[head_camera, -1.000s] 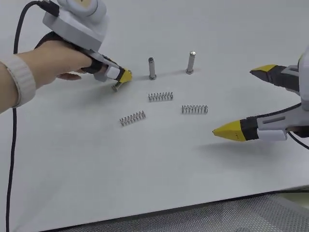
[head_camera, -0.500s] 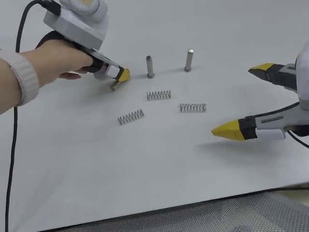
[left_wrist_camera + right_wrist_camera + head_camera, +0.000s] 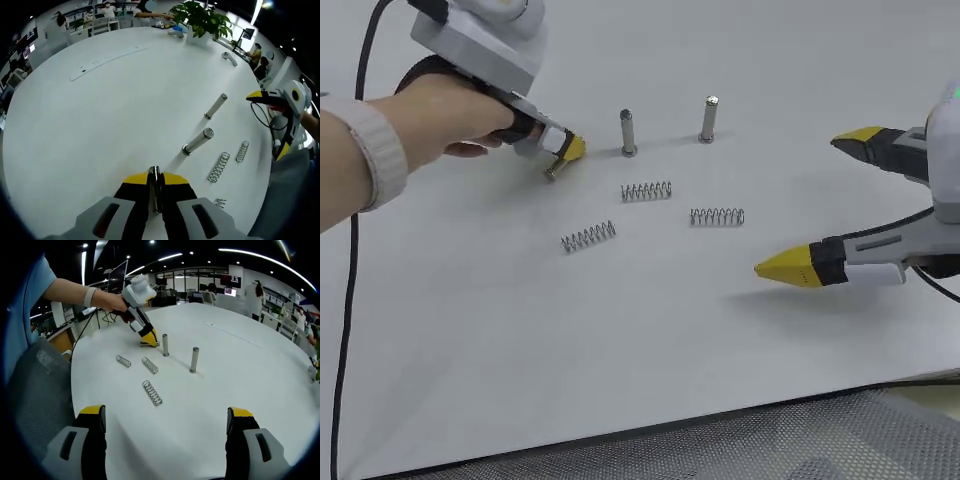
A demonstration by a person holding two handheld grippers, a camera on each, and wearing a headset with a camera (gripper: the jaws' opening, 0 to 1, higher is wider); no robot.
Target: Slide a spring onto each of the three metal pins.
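Note:
Two metal pins stand upright on the white table, one (image 3: pixel 628 133) (image 3: pixel 198 141) (image 3: pixel 165 345) near the middle and one (image 3: pixel 708 118) (image 3: pixel 216 106) (image 3: pixel 194 360) to its right. A third pin (image 3: pixel 553 171) (image 3: pixel 154 187) is pinched in my left gripper (image 3: pixel 565 152) (image 3: pixel 155 182), which is shut on it and holds it low over the table, left of the standing pins. Three springs lie flat in front of the pins (image 3: pixel 647 190) (image 3: pixel 717 215) (image 3: pixel 588 236). My right gripper (image 3: pixel 810 205) (image 3: pixel 166 415) hovers wide open at the right with nothing between its fingers.
The table's front edge (image 3: pixel 720 420) runs along the bottom of the head view, with a grey mesh chair (image 3: pixel 40 390) beyond it. A black cable (image 3: pixel 345 300) trails down the left side. Potted plants (image 3: pixel 202 20) and other items stand at the far end of the table.
The head camera has shifted a little. Both grippers, the pins and the springs keep their places.

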